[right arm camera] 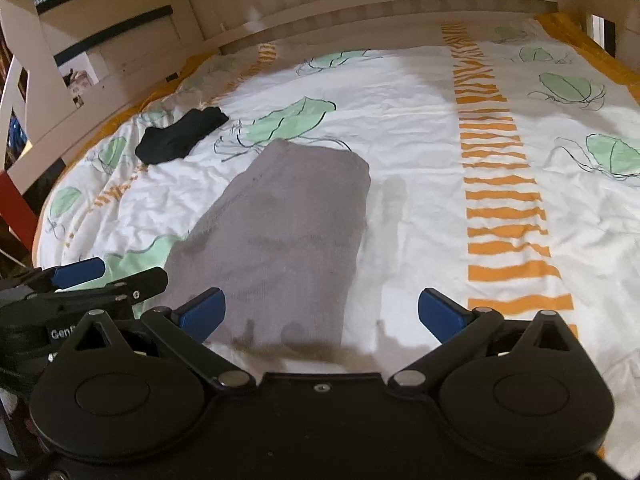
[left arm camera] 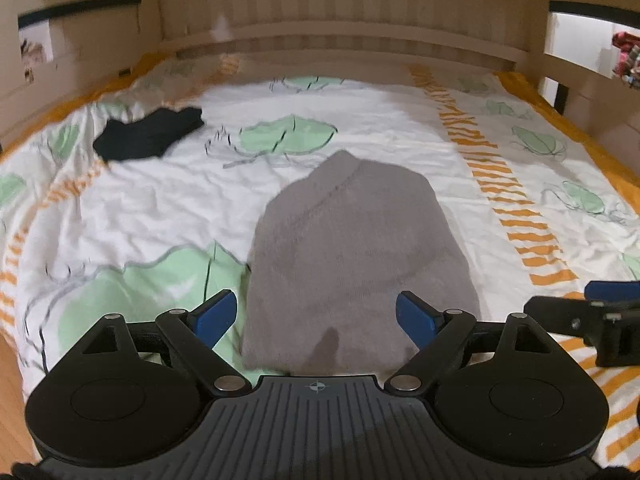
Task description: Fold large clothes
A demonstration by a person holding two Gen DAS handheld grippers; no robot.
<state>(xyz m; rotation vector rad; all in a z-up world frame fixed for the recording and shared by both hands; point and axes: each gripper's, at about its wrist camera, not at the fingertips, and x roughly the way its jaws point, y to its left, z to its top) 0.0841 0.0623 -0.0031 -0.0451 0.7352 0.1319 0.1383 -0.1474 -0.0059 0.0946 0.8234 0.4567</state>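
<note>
A grey garment [left arm camera: 352, 252] lies folded into a long narrow shape on the bed, also in the right wrist view [right arm camera: 288, 232]. My left gripper [left arm camera: 316, 316] is open and empty, hovering above the garment's near end. My right gripper [right arm camera: 322, 312] is open and empty, above the garment's near right corner. The right gripper shows at the right edge of the left wrist view [left arm camera: 600, 312]; the left gripper shows at the left of the right wrist view [right arm camera: 80, 284].
A small black garment [left arm camera: 150, 134] lies folded at the bed's far left, also in the right wrist view [right arm camera: 182, 136]. The bed cover [left arm camera: 400, 128] is white with green leaves and orange stripes. A pale wooden headboard [left arm camera: 340, 20] and side rails enclose the bed.
</note>
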